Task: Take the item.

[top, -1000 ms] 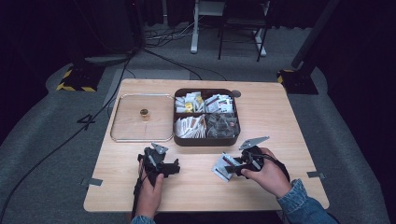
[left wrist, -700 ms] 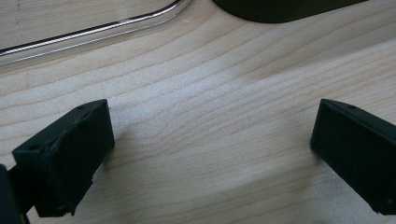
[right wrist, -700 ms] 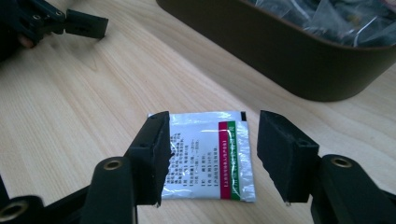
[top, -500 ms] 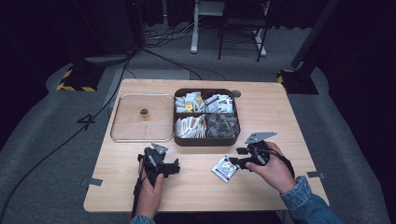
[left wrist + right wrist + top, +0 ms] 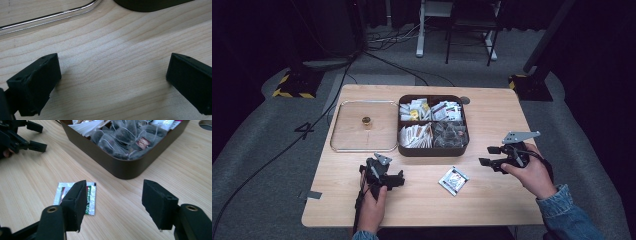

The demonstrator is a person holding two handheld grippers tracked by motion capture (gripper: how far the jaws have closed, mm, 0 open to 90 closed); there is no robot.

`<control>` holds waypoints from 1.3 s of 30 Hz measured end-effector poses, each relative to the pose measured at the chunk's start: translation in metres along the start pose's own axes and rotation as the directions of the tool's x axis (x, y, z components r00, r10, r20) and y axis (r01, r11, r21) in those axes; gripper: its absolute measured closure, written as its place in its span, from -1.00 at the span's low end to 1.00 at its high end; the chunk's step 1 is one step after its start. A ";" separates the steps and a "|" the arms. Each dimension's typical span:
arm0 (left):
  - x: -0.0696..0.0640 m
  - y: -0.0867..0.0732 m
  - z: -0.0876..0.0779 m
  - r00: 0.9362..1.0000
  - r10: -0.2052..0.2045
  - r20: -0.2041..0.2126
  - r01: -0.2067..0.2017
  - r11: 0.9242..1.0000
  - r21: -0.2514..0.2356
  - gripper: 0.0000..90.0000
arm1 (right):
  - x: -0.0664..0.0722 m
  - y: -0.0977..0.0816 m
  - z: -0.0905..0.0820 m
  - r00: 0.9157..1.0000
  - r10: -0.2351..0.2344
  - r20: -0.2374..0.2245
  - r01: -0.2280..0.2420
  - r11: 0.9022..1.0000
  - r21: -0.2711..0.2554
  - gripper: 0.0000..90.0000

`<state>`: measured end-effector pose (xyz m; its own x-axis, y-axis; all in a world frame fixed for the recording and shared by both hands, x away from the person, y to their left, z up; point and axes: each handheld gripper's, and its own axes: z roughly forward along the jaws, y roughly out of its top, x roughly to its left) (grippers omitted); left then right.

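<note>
A pale wooden table [image 5: 492,200] carries everything, and the biggest thing on it is a clear, metal-edged tray [image 5: 343,140] at the far left with a small brass-coloured knob [image 5: 366,121] standing on it. Touching the tray's right edge is a dark brown box [image 5: 432,150] split into four compartments (paper sachets in three, see-through pyramid tea bags in the near right one). In front of the box the left gripper [image 5: 399,181] rests low over the table in the person's left hand [image 5: 372,210], its jaws wide apart over bare wood. On the right, the right gripper [image 5: 484,156] is held above the table in the right hand [image 5: 534,176], pointing left; its jaws have just been opening and now stand apart with nothing between them. Smallest is the tea sachet [image 5: 453,180], a white packet with a green and red print, lying flat on the wood between the two grippers, near the box's front wall and touching neither gripper.
</note>
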<state>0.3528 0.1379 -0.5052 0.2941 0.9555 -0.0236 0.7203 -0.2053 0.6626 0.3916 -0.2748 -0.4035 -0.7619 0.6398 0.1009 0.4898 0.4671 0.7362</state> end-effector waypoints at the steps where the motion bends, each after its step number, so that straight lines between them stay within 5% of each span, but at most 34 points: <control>1: 0.000 0.000 0.000 1.000 -0.001 0.001 0.001 1.000 0.001 -1.00 | -0.002 -0.002 -0.001 1.000 -0.001 0.002 0.001 1.000 0.000 -0.17; 7: 0.000 0.000 0.000 1.000 -0.001 0.001 0.001 1.000 0.001 -1.00 | -0.016 -0.015 -0.006 1.000 0.027 0.016 -0.027 1.000 -0.016 -0.22; 12: 0.000 0.000 0.000 1.000 -0.002 0.001 0.002 1.000 0.000 -1.00 | -0.029 -0.030 -0.004 0.997 0.017 0.070 -0.017 1.000 -0.004 -0.28; 27: 0.000 0.000 0.000 1.000 -0.002 0.002 0.002 1.000 0.000 -1.00 | -0.042 -0.077 0.036 0.998 -0.002 0.065 -0.006 0.994 0.114 -0.38; 32: 0.000 0.000 0.000 1.000 -0.001 0.001 0.001 1.000 0.000 -1.00 | -0.039 -0.081 0.041 0.994 -0.047 0.095 0.038 0.995 0.094 -0.57; 33: 0.000 0.000 0.000 1.000 -0.001 0.001 0.001 1.000 0.001 -1.00 | -0.037 -0.086 0.046 0.992 -0.041 0.120 0.035 0.998 0.050 -0.83; 39: 0.000 0.000 0.000 1.000 -0.002 0.002 0.002 1.000 0.000 -1.00 | -0.038 -0.088 0.050 0.992 -0.036 0.118 0.033 0.999 0.025 -0.87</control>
